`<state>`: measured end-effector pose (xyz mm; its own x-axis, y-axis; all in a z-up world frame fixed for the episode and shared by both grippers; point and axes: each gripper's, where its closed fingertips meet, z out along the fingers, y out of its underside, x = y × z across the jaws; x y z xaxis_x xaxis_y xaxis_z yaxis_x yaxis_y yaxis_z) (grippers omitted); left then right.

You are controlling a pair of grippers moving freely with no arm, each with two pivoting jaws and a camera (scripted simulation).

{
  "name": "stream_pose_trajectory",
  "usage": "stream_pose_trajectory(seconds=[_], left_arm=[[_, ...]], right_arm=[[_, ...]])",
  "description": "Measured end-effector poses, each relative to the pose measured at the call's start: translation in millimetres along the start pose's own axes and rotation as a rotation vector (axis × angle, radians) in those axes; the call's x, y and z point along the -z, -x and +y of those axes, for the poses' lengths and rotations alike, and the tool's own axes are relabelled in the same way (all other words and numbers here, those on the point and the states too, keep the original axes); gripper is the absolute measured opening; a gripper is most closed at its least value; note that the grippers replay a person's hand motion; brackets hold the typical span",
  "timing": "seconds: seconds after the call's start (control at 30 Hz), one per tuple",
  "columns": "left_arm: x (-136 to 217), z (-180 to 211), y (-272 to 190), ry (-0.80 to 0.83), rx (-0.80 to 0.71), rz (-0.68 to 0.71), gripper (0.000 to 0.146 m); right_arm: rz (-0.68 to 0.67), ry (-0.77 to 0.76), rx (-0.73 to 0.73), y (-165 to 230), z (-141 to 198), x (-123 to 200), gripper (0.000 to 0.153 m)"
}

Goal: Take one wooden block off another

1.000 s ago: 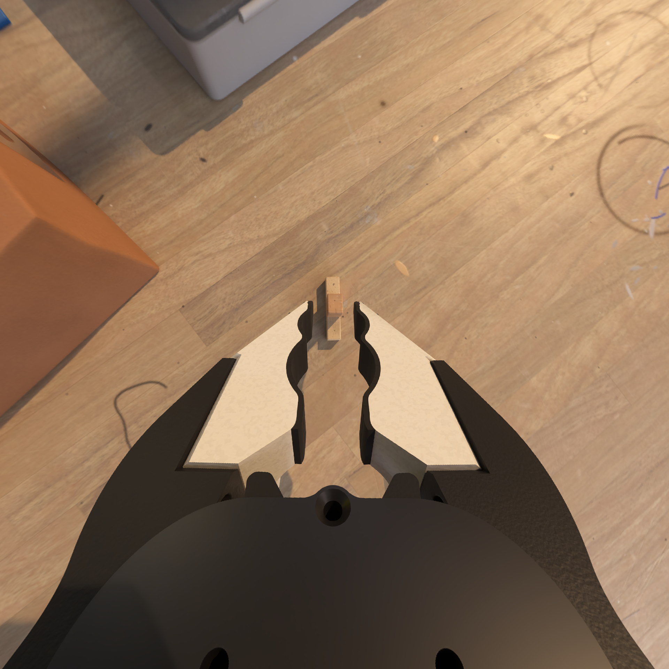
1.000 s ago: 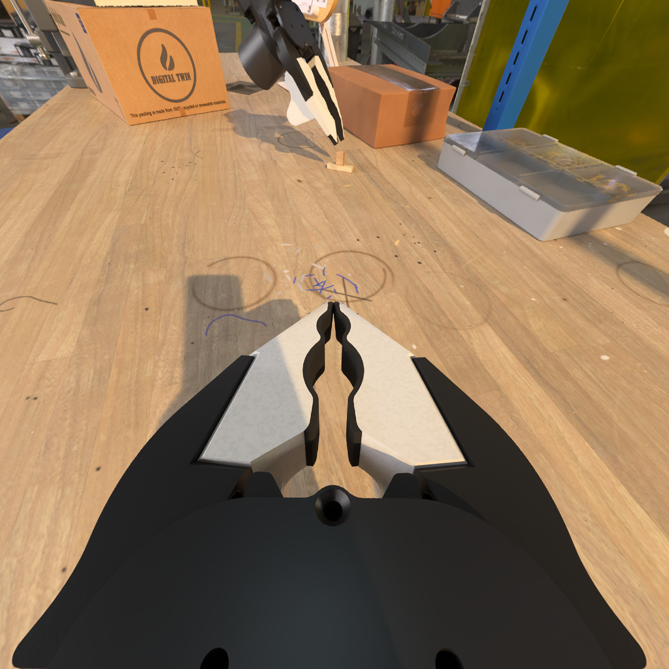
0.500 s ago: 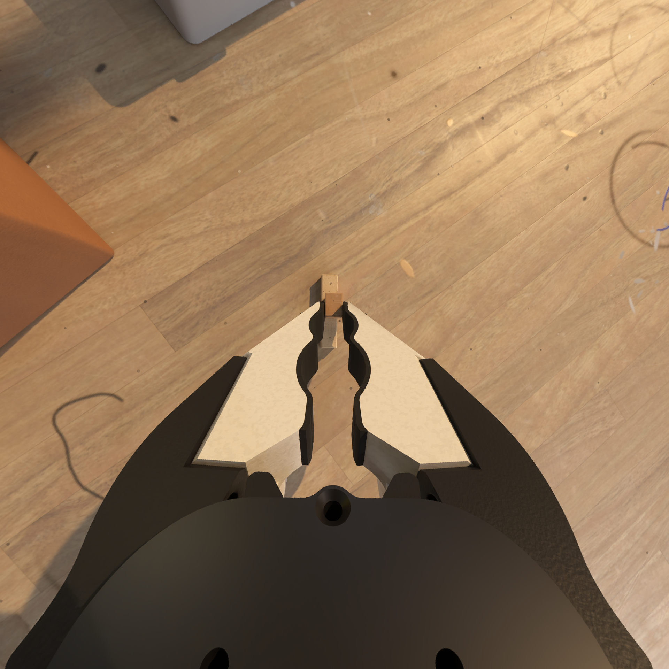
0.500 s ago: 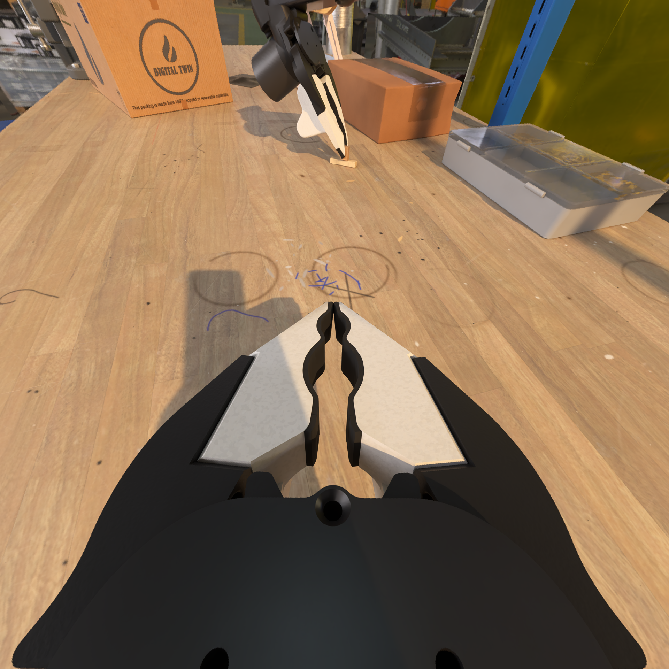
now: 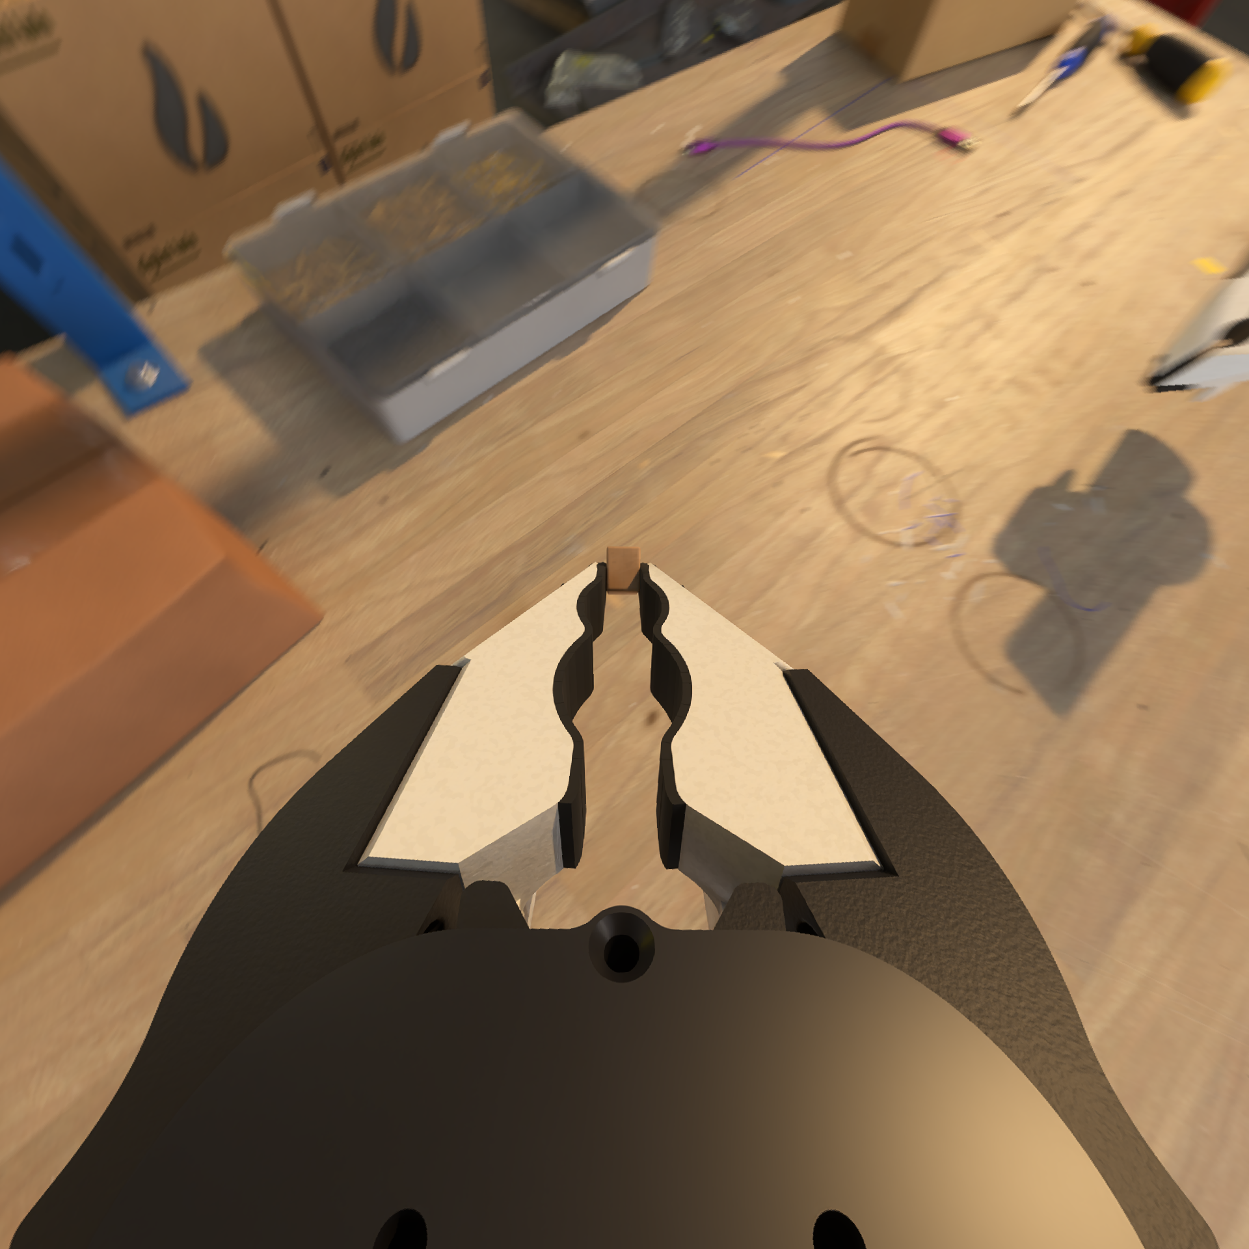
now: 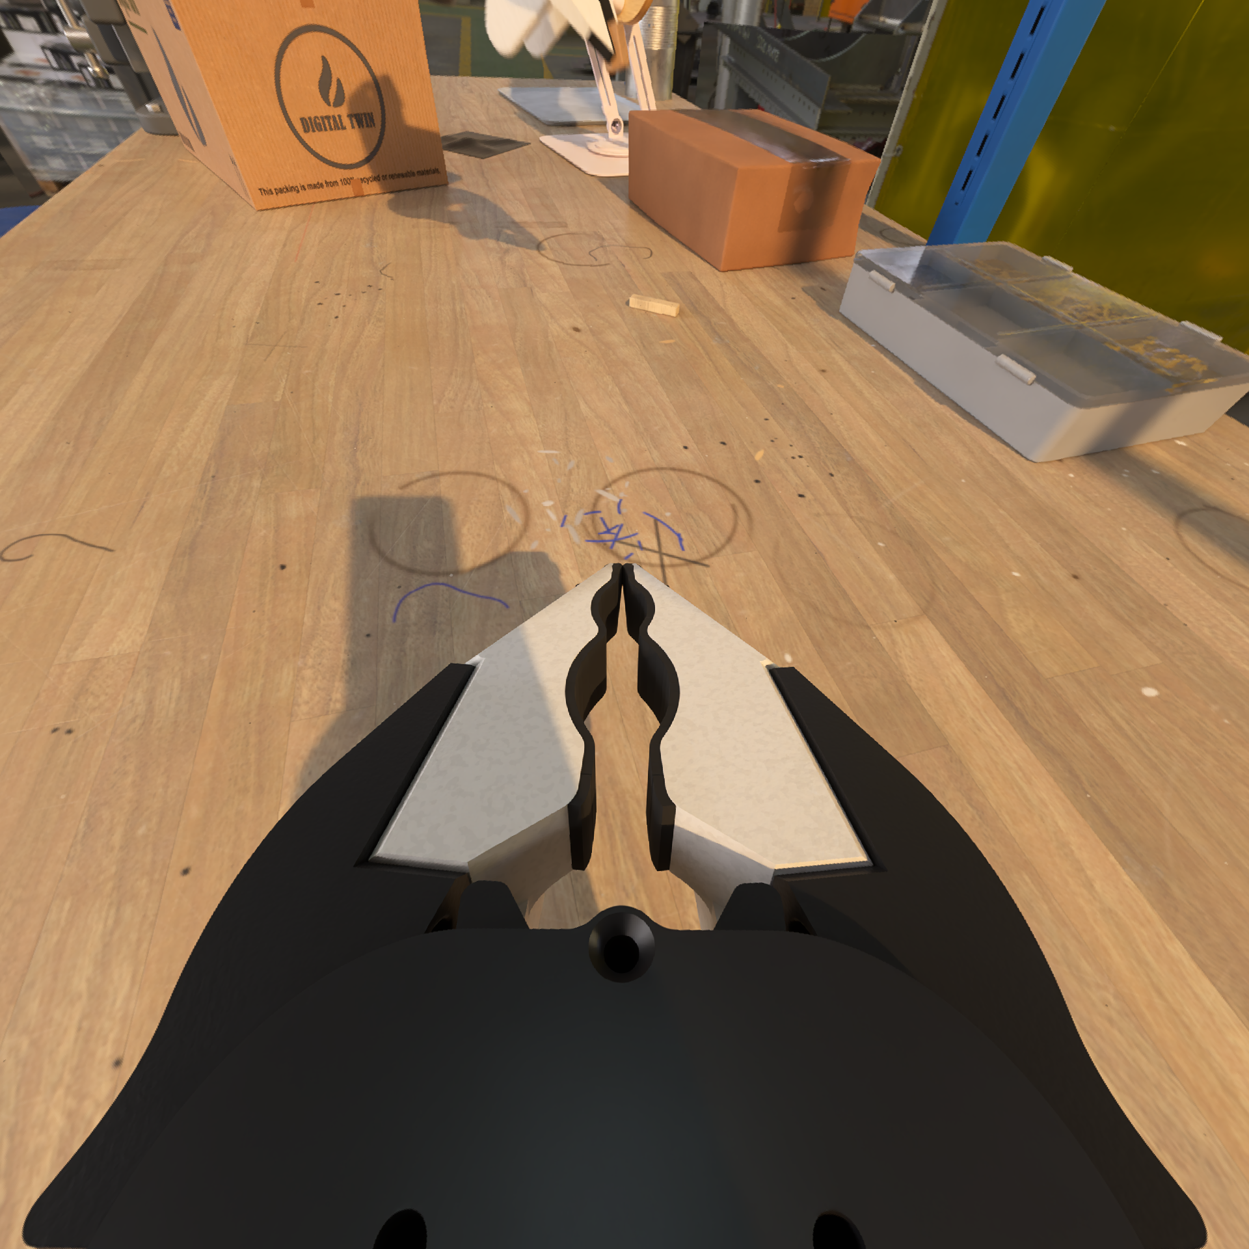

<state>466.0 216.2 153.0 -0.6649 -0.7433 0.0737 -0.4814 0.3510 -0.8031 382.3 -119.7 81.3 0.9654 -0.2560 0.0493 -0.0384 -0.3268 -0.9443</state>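
My left gripper point(image 5: 622, 574) is shut on a small reddish wooden block point(image 5: 622, 568) and holds it high above the wooden bench; the view is blurred by motion. In the right wrist view, the pale flat wooden block point(image 6: 653, 305) lies alone on the bench, far ahead. The left gripper point(image 6: 541, 20) shows blurred at the top edge there, high above that block. My right gripper point(image 6: 622, 571) is shut and empty, low over the bench near some pen marks.
An orange-brown box point(image 6: 743, 182) and a large cardboard box point(image 6: 304, 101) stand at the back. A grey parts case point(image 6: 1041, 345) with a clear lid lies at the right. A white lamp base point(image 6: 595, 145) stands behind. A purple cable point(image 5: 831, 138) lies far off.
My left gripper has lifted the reddish block off the pale block and swung up and away fast. The pale block stays on the bench. My right gripper has barely moved.
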Motion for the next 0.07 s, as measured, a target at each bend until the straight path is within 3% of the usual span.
stream_pose_trajectory(seconds=[0.07], left_arm=[[6, -19, -34, -0.027, -0.072, 0.044, 0.009]], right_arm=[[0.005, 0.0, 0.007, 0, -1, 0, 0.0]])
